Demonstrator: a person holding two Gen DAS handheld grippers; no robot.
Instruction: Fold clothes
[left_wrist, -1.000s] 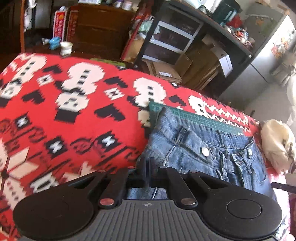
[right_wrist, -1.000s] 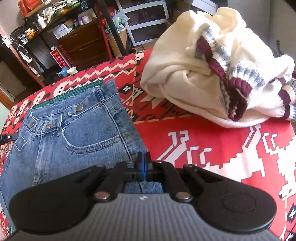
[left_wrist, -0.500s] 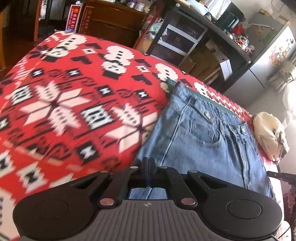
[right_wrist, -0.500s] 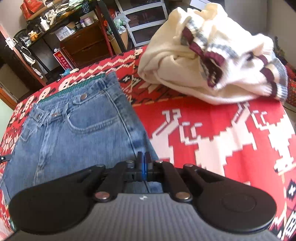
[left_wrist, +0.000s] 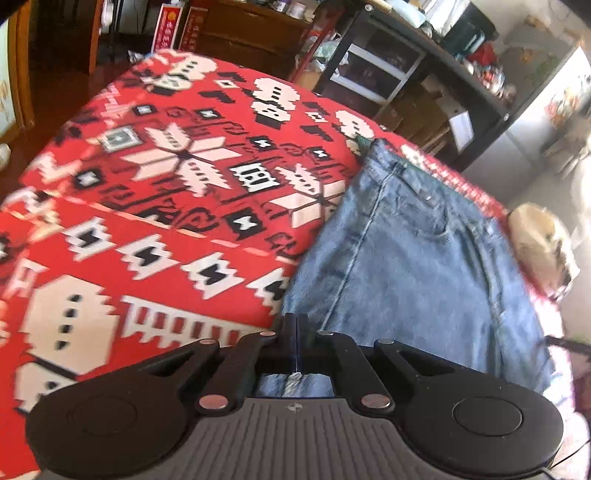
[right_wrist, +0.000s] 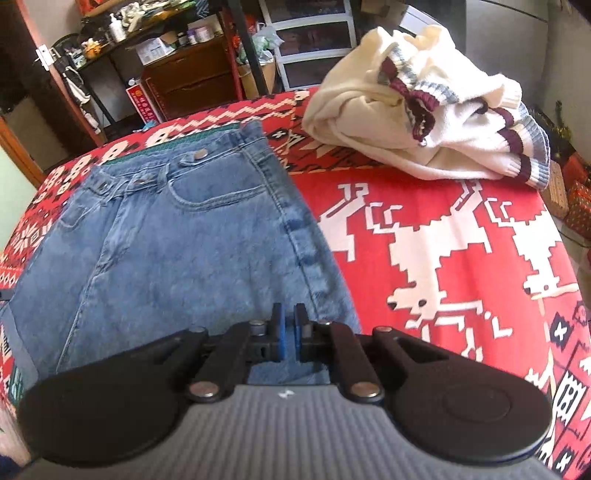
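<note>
Blue jeans (left_wrist: 406, 258) lie flat on a red patterned blanket (left_wrist: 166, 221), waistband at the far end. My left gripper (left_wrist: 295, 325) is shut on the near left edge of the jeans, and a frayed bit of denim shows between its fingers. In the right wrist view the jeans (right_wrist: 184, 240) spread out ahead with the buttoned waistband far away. My right gripper (right_wrist: 289, 321) sits over their near right edge, its blue pads a small gap apart with denim lying under them.
A crumpled cream sweater (right_wrist: 424, 122) with maroon and grey stripes lies on the blanket (right_wrist: 443, 240) at the far right, and also shows in the left wrist view (left_wrist: 543, 240). Beyond the bed stand a black shelf unit (left_wrist: 388, 74) and a wooden cabinet (right_wrist: 192, 85).
Both grippers have drawn back toward the near end of the jeans, so more of the jeans and blanket shows. The right gripper's pads, pressed together before, now stand slightly apart.
</note>
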